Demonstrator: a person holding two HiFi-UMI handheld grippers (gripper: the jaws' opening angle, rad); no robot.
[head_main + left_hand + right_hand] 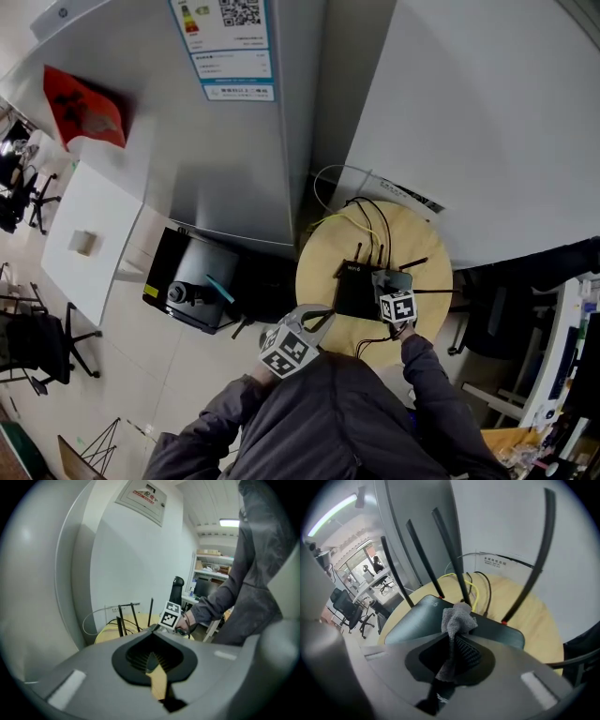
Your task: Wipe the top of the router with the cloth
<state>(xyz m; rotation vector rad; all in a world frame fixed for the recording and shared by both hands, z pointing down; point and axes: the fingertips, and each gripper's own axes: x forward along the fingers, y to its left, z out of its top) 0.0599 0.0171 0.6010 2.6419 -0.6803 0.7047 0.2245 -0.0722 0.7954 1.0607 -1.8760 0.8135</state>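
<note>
On the round table (323,267) we see the black router (354,292) lying flat, with its antennas (450,555) standing up along its far edge. Just over the router's dark top, our right gripper (391,281) has its jaws clamped on the grey cloth (458,619). The bunched end of the cloth sticks out past the jaw tips. We cannot tell whether it touches the router. To the near left of the router and apart from it, our left gripper (316,318) hangs with its jaws together and nothing between them. Behind the router, yellow and black cables (375,225) lie looped on the tabletop.
</note>
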